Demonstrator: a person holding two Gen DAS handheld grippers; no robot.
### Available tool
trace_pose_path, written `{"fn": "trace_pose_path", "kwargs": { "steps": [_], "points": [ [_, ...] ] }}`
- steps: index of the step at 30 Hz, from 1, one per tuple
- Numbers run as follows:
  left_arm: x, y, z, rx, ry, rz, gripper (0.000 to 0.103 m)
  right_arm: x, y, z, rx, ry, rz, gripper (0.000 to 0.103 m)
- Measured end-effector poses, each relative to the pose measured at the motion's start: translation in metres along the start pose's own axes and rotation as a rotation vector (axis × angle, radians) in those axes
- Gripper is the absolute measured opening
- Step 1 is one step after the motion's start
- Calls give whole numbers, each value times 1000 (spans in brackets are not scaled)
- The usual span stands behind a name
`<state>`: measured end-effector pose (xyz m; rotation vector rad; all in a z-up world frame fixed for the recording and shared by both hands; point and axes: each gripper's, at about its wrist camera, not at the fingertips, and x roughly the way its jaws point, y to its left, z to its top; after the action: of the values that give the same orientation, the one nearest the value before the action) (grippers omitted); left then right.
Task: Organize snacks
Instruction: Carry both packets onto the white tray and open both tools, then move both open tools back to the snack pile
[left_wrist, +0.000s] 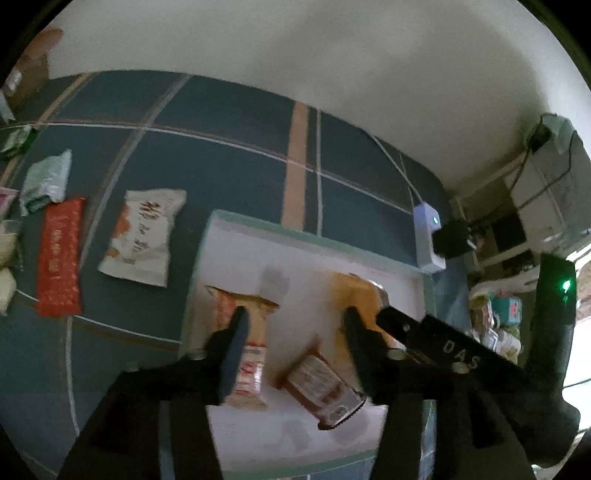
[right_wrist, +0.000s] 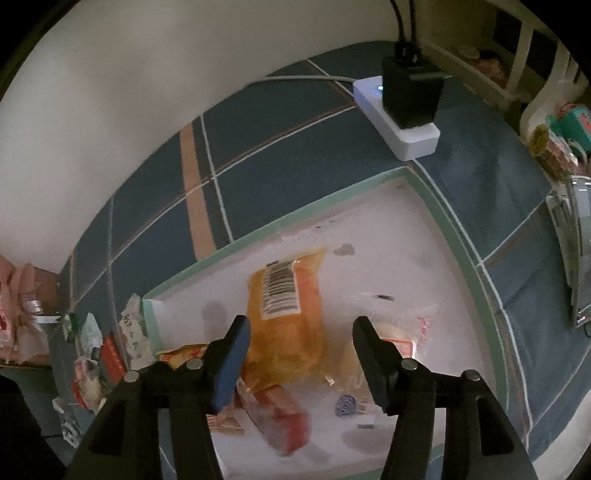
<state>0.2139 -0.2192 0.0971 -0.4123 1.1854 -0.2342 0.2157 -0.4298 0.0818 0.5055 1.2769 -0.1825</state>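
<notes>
A white tray with a green rim (left_wrist: 314, 242) (right_wrist: 458, 236) lies on a blue plaid cloth and holds several snack packets. My left gripper (left_wrist: 295, 325) is open above the tray, over a red packet (left_wrist: 321, 384) and a striped packet (left_wrist: 251, 354). My right gripper (right_wrist: 301, 336) is open and empty above an orange packet with a barcode (right_wrist: 288, 302); a red packet (right_wrist: 284, 417) lies blurred below it. The right gripper's black body (left_wrist: 443, 347) reaches into the left wrist view. On the cloth lie a white-orange packet (left_wrist: 142, 236), a red packet (left_wrist: 59, 258) and a pale green packet (left_wrist: 46, 181).
A white power strip with a black adapter (right_wrist: 402, 110) (left_wrist: 428, 236) sits on the cloth behind the tray. More loose wrappers (right_wrist: 88, 354) lie left of the tray. A white wall runs along the back. Shelves and clutter (left_wrist: 517, 258) stand at the right.
</notes>
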Motion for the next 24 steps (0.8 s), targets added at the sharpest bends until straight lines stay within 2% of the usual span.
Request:
{"fn": "trace_pose_path", "kwargs": {
  "steps": [3, 5, 7, 8, 13, 17, 19, 24],
  "points": [
    [-10, 10, 6, -12, -38, 77, 71, 0, -1, 1, -1, 2, -24, 77],
    [-15, 18, 10, -18, -64, 141, 72, 1, 1, 1, -16, 2, -48, 83],
    [-20, 28, 13, -25, -80, 207, 84, 2, 5, 1, -35, 1, -68, 90],
    [-22, 34, 14, -32, -89, 242, 86, 1, 8, 0, -49, -1, -76, 90],
    [-28, 59, 18, -59, -112, 345, 92, 1, 26, -5, -98, -13, -91, 101],
    [-40, 80, 22, -81, -150, 412, 95, -2, 48, -10, -146, -27, -96, 102],
    [-48, 91, 25, -99, -171, 437, 101, -3, 59, -14, -164, -31, -93, 102],
    [-69, 117, 32, -138, -213, 508, 103, -6, 91, -28, -220, -46, -78, 103]
  ]
}}
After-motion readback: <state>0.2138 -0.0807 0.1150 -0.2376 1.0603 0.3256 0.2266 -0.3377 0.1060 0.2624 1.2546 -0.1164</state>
